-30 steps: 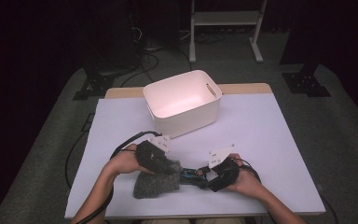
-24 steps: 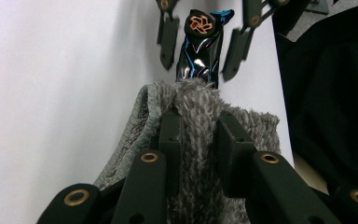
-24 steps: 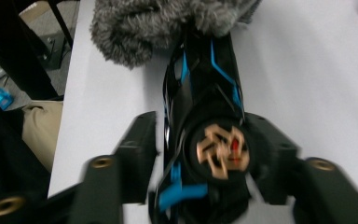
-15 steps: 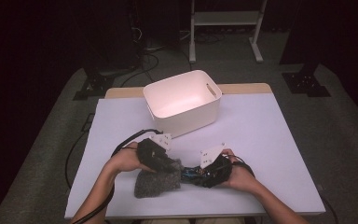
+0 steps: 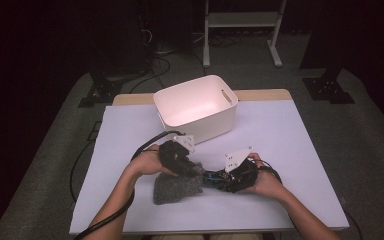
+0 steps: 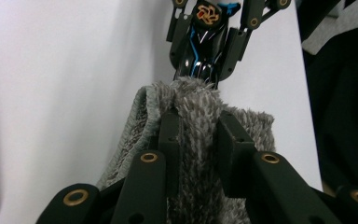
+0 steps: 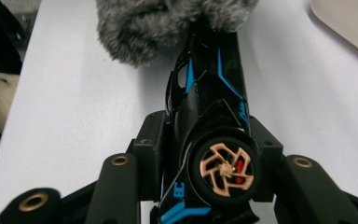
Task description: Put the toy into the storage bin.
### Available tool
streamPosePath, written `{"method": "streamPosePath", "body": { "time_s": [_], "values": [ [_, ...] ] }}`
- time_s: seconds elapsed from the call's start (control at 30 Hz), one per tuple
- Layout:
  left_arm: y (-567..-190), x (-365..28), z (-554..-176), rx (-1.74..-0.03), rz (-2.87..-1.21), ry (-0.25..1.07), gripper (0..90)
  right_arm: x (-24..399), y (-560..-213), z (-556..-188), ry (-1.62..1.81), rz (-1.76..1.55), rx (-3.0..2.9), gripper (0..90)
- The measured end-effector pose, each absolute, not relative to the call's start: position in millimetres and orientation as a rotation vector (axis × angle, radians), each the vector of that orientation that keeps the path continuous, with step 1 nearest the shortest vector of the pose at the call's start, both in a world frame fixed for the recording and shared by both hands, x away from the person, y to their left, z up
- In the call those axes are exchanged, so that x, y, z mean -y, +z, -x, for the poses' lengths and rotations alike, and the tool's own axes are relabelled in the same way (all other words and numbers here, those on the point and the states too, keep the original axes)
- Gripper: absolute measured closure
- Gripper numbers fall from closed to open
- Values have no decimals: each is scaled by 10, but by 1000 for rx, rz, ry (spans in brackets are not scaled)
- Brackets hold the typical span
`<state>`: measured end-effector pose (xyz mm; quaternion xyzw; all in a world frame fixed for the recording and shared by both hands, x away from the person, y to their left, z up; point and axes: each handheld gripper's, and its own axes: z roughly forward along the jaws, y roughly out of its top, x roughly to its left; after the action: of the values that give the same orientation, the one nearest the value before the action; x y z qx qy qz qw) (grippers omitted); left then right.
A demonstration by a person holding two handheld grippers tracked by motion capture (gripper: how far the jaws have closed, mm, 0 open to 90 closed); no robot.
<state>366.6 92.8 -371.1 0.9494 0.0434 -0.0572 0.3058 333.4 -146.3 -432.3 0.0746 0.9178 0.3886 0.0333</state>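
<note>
A grey fluffy cloth [image 5: 174, 190] lies bunched near the table's front edge. My left gripper [image 5: 192, 171] is shut on its upper fold; in the left gripper view its jaws [image 6: 198, 121] pinch the pile of the cloth [image 6: 254, 123]. My right gripper [image 5: 219, 179] is shut on a black toy car [image 5: 211, 178] with blue trim and gold wheels, its jaws having just closed further. In the right gripper view the gripper [image 7: 205, 128] clamps the car's [image 7: 214, 79] sides. The car's far end is buried in the cloth [image 7: 158, 23]. The car [image 6: 205, 42] faces my left gripper.
A white plastic bin [image 5: 215, 127] stands at the back middle of the white table [image 5: 290, 135], close behind my left hand. Its corner [image 7: 349, 23] is at the top right of the right gripper view. Cables trail from both grippers off the front edge.
Both hands have shifted a little toward the far side of the table, carrying cloth and car together. The car's end has stayed pressed into the cloth.
</note>
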Motion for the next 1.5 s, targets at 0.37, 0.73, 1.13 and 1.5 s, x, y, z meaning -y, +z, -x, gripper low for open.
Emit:
{"method": "streamPosePath", "body": {
  "time_s": [0.37, 0.73, 1.13, 1.5],
  "values": [
    [-3762, -1012, -3373, -60, -2515, -199, 737, 1462, -4318, -3199, 1215, -401, -2890, 310],
    [-3867, -1033, -3236, -27, -2509, -251, 739, 1511, -4323, -3063, 1286, -468, -2847, 256],
    [-3860, -1040, -3180, -7, -2508, -246, 738, 1485, -4340, -2945, 1247, -384, -2792, 245],
    [-3963, -951, -3230, -25, -2533, -253, 737, 1481, -4430, -2910, 1166, -383, -2801, 211]
  ]
}}
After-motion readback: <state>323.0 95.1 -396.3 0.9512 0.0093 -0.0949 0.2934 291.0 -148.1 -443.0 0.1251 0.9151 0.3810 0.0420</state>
